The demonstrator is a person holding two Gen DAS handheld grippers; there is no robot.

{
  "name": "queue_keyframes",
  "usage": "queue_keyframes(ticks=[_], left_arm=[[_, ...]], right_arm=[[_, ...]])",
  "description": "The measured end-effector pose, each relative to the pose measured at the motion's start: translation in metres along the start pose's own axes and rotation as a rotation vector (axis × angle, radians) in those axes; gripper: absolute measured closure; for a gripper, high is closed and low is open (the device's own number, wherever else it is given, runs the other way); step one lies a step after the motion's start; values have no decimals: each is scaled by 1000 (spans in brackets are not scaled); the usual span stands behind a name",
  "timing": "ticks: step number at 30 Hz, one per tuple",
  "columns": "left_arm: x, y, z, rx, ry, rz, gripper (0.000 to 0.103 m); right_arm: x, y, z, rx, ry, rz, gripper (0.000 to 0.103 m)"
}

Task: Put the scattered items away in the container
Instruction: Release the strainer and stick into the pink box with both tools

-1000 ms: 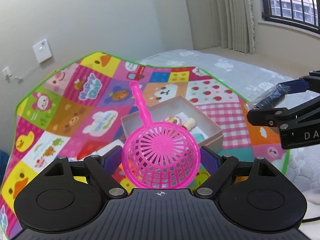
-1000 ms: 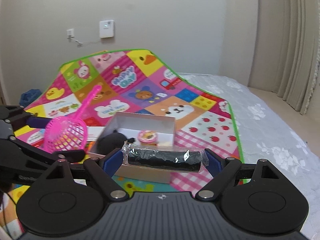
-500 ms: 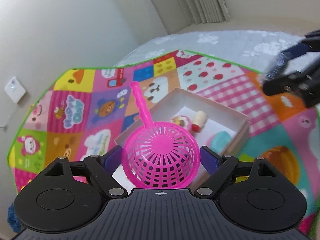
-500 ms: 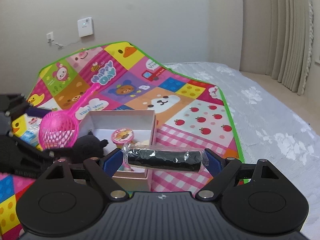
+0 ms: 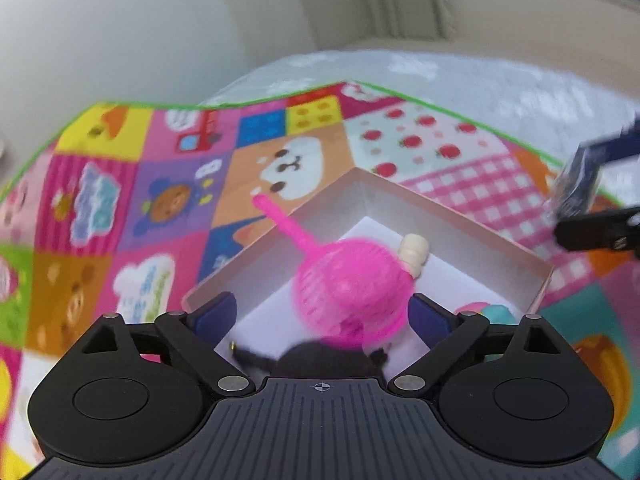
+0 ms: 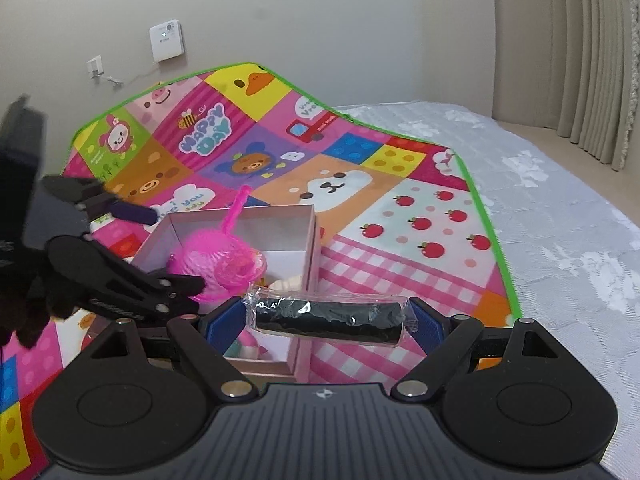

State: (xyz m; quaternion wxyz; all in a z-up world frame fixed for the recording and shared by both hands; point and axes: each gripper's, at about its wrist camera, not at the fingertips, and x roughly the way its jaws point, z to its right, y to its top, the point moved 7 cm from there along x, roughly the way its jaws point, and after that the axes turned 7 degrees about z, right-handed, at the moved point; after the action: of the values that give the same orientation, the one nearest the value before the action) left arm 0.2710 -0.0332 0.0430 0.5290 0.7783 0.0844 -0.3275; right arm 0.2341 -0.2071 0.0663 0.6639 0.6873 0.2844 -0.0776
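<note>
A pink toy strainer (image 5: 352, 300) hangs blurred over the open pinkish cardboard box (image 5: 460, 216), its handle pointing away over the far rim. My left gripper (image 5: 324, 314) is above the box with its jaws opening; the strainer is between them, but the pads stand clear of it. The right wrist view shows the strainer (image 6: 224, 260) inside the box (image 6: 312, 236). My right gripper (image 6: 326, 320) is shut on a black roll in clear wrap (image 6: 320, 316), held crosswise just over the box's near right corner.
In the box lie a small cream bottle (image 5: 414, 254), a black plush item (image 5: 320, 356) and a teal and pink toy (image 5: 492, 312). The box stands on a colourful cartoon mat (image 6: 400, 216) spread on a grey bed cover (image 6: 560, 240). Wall and curtains lie behind.
My left gripper came down over the box, its jaws widened and the strainer slipped out of their hold toward the box. The right gripper moved closer to the box, still holding the roll.
</note>
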Motion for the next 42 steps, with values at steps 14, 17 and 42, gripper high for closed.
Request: queue_keyframes(ticks=[14,17,42], left_arm=[[-93,-106,-32,-567,128,-74,0],[-94,-104,-28,-541,85,-54,0],[-102,-116,-28,-585,20,-37,0]], right_arm=[[47,4,-79,-64,148,-97,11],[58,11,-96,-119,146,-95,11],[128,13,-119,-214,51,-230,73]])
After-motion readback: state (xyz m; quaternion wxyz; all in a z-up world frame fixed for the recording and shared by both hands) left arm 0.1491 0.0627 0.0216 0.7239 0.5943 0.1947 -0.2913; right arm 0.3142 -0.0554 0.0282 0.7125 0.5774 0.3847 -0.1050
